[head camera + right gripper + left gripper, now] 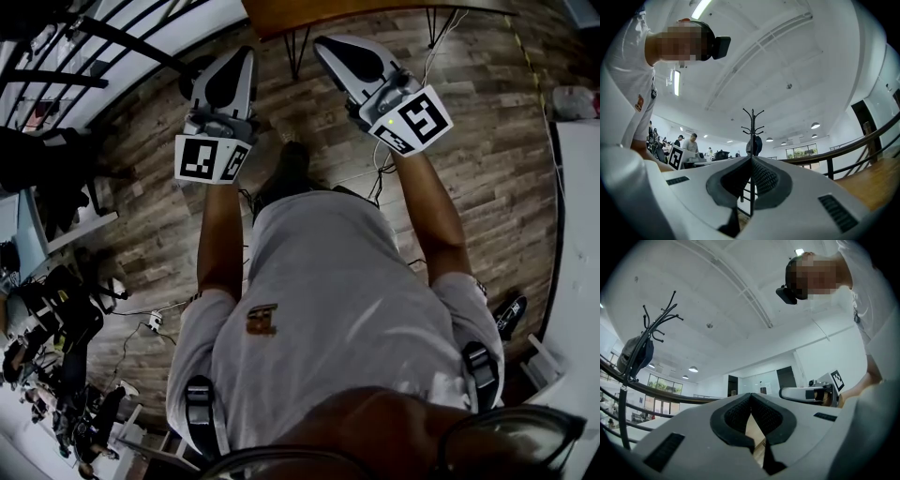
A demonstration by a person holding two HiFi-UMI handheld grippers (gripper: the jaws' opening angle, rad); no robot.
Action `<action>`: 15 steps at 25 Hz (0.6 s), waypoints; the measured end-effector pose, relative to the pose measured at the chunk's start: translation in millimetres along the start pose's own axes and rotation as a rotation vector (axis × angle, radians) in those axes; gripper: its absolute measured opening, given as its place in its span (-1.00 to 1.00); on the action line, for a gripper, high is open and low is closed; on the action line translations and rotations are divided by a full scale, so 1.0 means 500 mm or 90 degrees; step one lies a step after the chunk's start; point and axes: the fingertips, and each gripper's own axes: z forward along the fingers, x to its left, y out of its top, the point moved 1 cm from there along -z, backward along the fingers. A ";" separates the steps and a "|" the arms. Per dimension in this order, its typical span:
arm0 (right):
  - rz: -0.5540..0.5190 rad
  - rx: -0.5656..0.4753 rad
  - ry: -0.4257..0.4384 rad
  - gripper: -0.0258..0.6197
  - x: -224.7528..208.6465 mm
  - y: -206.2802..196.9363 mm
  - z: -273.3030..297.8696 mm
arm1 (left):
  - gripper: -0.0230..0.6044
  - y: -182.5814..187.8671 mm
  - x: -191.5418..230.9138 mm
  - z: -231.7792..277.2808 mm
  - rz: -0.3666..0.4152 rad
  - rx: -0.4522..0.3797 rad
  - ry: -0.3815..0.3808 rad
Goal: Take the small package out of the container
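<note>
No small package and no container shows in any view. In the head view a person in a grey shirt stands on a wooden floor and holds both grippers out in front. My left gripper point(240, 56) points away from the body, and its marker cube point(208, 157) sits near the hand. My right gripper point(324, 43) is level with it to the right. In the left gripper view the left gripper point(751, 395) has its black pads closed tip to tip with nothing between them. The right gripper point(751, 158) is likewise shut and empty. Both gripper cameras look up at the ceiling.
A wooden table point(375, 11) on thin metal legs stands just beyond the grippers. A black railing point(94, 42) runs at the upper left. A coat rack point(753, 125) stands ahead of the right gripper. Cables point(155, 319) lie on the floor, and a white surface point(577, 234) borders the right.
</note>
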 end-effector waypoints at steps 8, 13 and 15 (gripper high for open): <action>-0.009 -0.002 0.002 -0.82 -0.129 -0.015 0.121 | -0.87 -0.022 0.134 0.123 0.004 -0.015 -0.006; -0.011 -0.002 -0.007 -0.82 -0.222 -0.030 0.206 | -0.87 -0.052 0.224 0.207 0.006 -0.009 -0.023; -0.012 0.001 -0.011 -0.82 -0.256 -0.037 0.247 | -0.87 -0.061 0.268 0.235 0.007 -0.005 -0.028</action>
